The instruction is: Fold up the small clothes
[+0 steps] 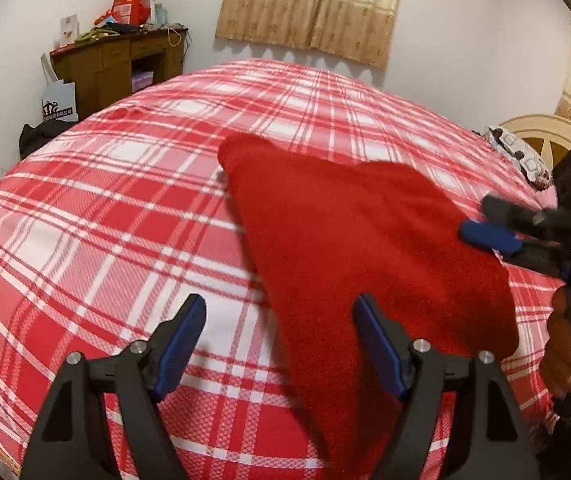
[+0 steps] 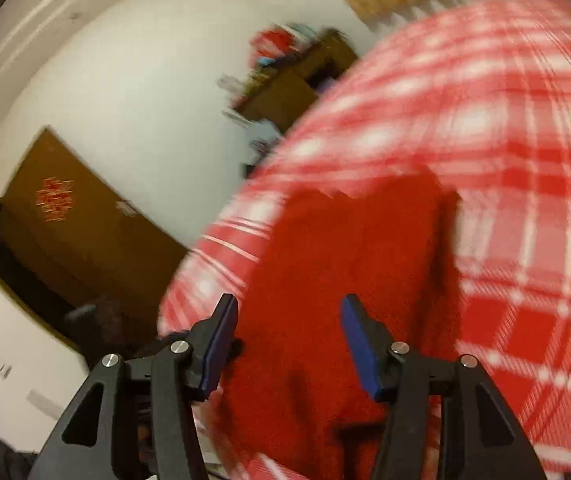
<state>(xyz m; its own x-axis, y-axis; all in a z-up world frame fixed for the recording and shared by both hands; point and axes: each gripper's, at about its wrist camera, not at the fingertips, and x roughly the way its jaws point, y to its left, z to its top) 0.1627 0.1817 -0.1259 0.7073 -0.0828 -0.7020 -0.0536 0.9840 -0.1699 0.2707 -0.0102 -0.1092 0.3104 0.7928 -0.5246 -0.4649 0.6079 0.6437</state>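
**Red garment lying on the plaid bed**

Our left view is showing the right gripper (image 1: pixel 489 222) at the red garment (image 1: pixel 357 248)'s right edge, jaws apart; our blurred right view is showing a brown door (image 2: pixel 81 232) instead. Our left gripper (image 1: pixel 279 344) is hovering with jaws wide, gripping nothing. Bare plaid bed (image 1: pixel 105 208) is lying leftward. A wooden desk (image 1: pixel 117 64) is standing beyond.

red garment (image 1: pixel 365 248): 1 | grippers: 2 | bed (image 1: pixel 85 240): 1 | desk (image 1: pixel 117 64): 1 | curtain (image 1: pixel 309 4): 1
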